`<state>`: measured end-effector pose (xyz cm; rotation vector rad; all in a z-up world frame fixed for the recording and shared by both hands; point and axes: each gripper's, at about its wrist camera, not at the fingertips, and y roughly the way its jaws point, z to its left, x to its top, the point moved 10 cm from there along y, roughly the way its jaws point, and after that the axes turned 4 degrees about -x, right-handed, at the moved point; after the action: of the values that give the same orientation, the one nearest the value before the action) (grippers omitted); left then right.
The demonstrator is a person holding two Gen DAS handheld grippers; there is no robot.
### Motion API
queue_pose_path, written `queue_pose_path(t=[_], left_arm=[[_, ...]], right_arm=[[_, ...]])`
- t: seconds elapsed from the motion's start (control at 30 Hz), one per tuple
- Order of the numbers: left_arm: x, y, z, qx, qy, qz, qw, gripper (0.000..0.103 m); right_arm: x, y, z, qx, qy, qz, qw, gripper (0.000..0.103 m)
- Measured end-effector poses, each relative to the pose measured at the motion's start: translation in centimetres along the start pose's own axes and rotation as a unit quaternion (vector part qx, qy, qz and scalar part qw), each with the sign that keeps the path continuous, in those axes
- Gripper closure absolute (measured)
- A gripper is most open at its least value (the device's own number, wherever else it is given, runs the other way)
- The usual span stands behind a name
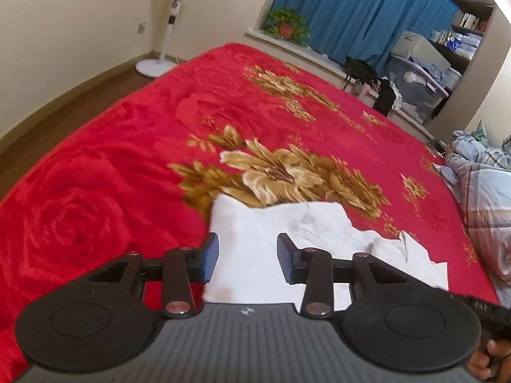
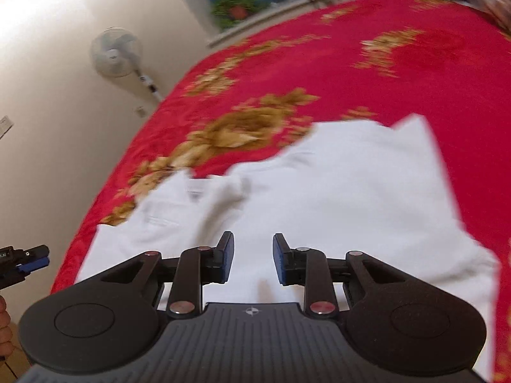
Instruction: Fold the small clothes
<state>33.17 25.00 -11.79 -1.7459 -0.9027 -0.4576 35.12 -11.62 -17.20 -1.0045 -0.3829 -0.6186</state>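
A white garment (image 1: 255, 242) lies partly folded on the red flowered bedspread (image 1: 127, 134), near the front edge of the bed. My left gripper (image 1: 247, 257) is open and empty, above the garment's left part. In the right wrist view the same white garment (image 2: 335, 185) spreads wide across the bedspread (image 2: 367, 73). My right gripper (image 2: 253, 255) is open and empty above its near part. The left gripper (image 2: 30, 260) shows at the left edge of the right wrist view, beside the bed.
A white standing fan (image 1: 169, 22) is by the far wall. A potted plant (image 1: 287, 27) sits on the window ledge before blue curtains (image 1: 367, 9). A checked quilt (image 1: 479, 172) lies on the bed's right side. Storage bins (image 1: 418, 89) stand at the back right.
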Motion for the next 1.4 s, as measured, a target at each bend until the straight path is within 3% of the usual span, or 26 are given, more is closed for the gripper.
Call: queue_pose_path(t=[0.13, 0.27, 0.3, 0.33, 0.4, 0.53, 0.63, 0.7, 0.77, 0.9, 0.97, 1.0, 1.03, 1.23, 1.4], left_arm=[[0.0, -1.4, 0.3, 0.000, -0.007, -0.007, 1.0000, 0.059], [-0.2, -1.1, 0.0, -0.005, -0.010, -0.006, 0.9999, 0.059], [-0.3, -1.1, -0.3, -0.010, -0.008, -0.005, 0.9999, 0.059], [-0.3, -1.2, -0.6, -0.015, -0.004, -0.005, 0.9999, 0.059], [-0.4, -1.1, -1.1, -0.020, 0.004, -0.006, 0.9998, 0.059], [-1.1, -0.3, -1.8, -0.027, 0.013, 0.003, 0.9995, 0.059], [-2.4, 1.1, -2.6, -0.032, 0.025, 0.023, 0.9989, 0.059], [-3.4, 2.2, -3.3, -0.037, 0.033, 0.041, 0.9980, 0.059], [-4.5, 3.3, -3.9, -0.039, 0.041, 0.056, 0.9968, 0.058], [-5.8, 4.8, -4.3, -0.034, 0.048, 0.073, 0.9956, 0.058], [-6.2, 5.5, -4.2, -0.034, 0.039, 0.077, 0.9957, 0.057], [-6.2, 5.8, -4.0, -0.034, 0.032, 0.078, 0.9959, 0.057], [-6.3, 6.1, -3.9, -0.036, 0.024, 0.078, 0.9960, 0.057], [-6.7, 7.2, -4.4, -0.050, 0.005, 0.082, 0.9954, 0.055], [-6.9, 7.1, -6.1, -0.065, 0.048, 0.077, 0.9937, 0.050]], right_arm=[[1.2, 4.0, 2.9, 0.012, 0.008, 0.003, 1.000, 0.068], [1.8, 8.1, 3.9, -0.006, 0.010, 0.019, 1.000, 0.070], [2.0, 8.7, 3.9, -0.011, 0.012, 0.024, 1.000, 0.092], [2.3, 8.9, 4.0, -0.010, 0.009, 0.024, 1.000, 0.101], [3.9, 7.5, 3.9, -0.023, -0.007, -0.008, 1.000, 0.101], [8.0, -1.1, 2.7, -0.006, -0.015, -0.129, 0.992, 0.101], [8.1, -6.5, -1.8, -0.053, -0.008, -0.180, 0.982, 0.101], [7.0, -7.2, -5.9, -0.104, 0.002, -0.168, 0.980, 0.097], [4.8, -6.1, -11.0, -0.150, 0.037, -0.118, 0.981, 0.096], [1.7, -4.2, -16.6, -0.146, 0.130, -0.060, 0.979, 0.094], [1.9, -3.9, -17.4, -0.144, 0.153, -0.065, 0.976, 0.082], [2.0, -3.9, -17.4, -0.143, 0.158, -0.070, 0.975, 0.069], [2.2, -3.8, -17.4, -0.139, 0.160, -0.071, 0.975, 0.062], [2.6, -1.9, -18.3, -0.140, 0.182, -0.059, 0.972, 0.060], [3.2, -1.0, -18.6, -0.135, 0.192, -0.058, 0.970, 0.060]])
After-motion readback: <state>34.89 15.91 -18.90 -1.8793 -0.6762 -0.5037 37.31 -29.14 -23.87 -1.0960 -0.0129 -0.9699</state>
